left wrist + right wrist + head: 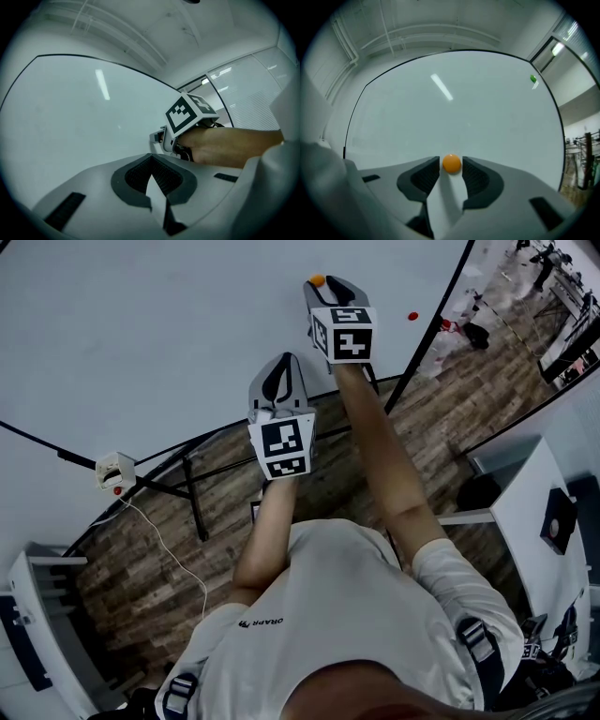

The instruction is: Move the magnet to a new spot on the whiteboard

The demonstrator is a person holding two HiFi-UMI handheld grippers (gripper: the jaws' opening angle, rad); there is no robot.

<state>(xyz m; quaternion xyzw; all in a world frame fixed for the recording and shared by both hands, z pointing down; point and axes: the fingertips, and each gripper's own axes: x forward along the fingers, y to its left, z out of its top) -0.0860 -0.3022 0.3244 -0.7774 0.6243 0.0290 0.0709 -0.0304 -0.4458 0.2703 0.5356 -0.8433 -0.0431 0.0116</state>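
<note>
A small orange magnet (452,163) sits on the whiteboard (454,108), and my right gripper (451,165) is shut on it, one pad touching each side. From the head view the same magnet (317,280) peeks out at the tip of the right gripper (328,285), high on the whiteboard (169,334). My left gripper (278,379) is held lower and to the left, close to the board; its jaws (150,158) meet with nothing between them. The right gripper's marker cube (190,112) and the hand holding it show in the left gripper view.
A red magnet (412,316) sticks near the board's right edge, and a green magnet (533,78) sits at its upper right. Below are the board's black stand legs (192,493), a white box with a cable (114,470), wooden floor, and a white desk (534,512) at right.
</note>
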